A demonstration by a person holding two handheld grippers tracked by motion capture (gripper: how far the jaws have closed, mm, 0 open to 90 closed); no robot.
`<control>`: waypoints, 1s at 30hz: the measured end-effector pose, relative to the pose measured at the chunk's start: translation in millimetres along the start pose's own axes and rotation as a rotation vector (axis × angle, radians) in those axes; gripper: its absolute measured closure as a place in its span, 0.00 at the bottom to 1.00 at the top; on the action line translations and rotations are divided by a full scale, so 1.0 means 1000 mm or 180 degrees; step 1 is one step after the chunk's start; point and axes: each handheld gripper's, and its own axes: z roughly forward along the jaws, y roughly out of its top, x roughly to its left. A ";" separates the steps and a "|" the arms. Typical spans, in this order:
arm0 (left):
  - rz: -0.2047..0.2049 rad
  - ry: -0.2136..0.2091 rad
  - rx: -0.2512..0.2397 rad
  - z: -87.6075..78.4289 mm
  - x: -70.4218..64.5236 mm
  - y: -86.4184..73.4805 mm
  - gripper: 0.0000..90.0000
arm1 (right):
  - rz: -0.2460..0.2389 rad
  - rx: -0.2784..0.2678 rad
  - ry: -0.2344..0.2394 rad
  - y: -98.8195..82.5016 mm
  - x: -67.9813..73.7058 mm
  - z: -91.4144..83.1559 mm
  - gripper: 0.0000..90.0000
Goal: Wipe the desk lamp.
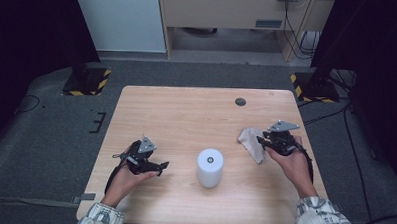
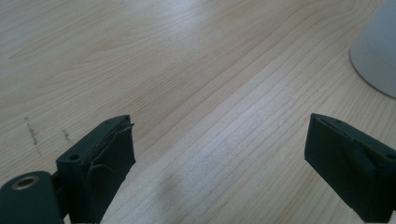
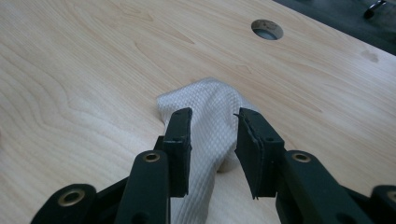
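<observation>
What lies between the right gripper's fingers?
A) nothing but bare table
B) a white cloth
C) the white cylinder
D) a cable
B: in the right gripper view the cloth runs between the right gripper fingers, which stand slightly apart.

My two grippers [image 1: 157, 166] [image 1: 261, 139] were black, each topped with a grey three-cornered plate; brass-ringed screw holes; my sleeves [image 1: 325, 216] wore grey-and-white print
</observation>
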 end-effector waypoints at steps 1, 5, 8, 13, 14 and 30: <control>-0.0020 -0.0006 -0.0029 0.000 0.001 0.001 0.09 | -0.0009 0.0023 0.0007 0.002 -0.002 0.005 0.73; -0.0038 -0.0004 -0.0081 -0.003 0.002 0.002 0.09 | 0.0097 0.0150 -0.0025 0.004 -0.013 0.028 0.68; -0.0024 -0.0017 -0.0064 -0.002 0.002 0.001 0.09 | 0.0226 0.0189 -0.0026 0.002 -0.019 0.045 0.62; 0.0017 -0.0088 -0.0100 0.000 -0.004 0.004 0.09 | 0.0326 0.0297 0.0013 -0.003 -0.022 0.067 0.50; 0.0033 -0.0106 -0.0105 0.000 -0.005 0.005 0.09 | 0.0338 0.0339 0.0038 -0.004 -0.022 0.071 0.49; 0.0215 -0.0445 -0.0241 0.003 -0.032 0.011 0.06 | 0.0423 0.0328 0.0408 -0.006 -0.011 0.068 0.84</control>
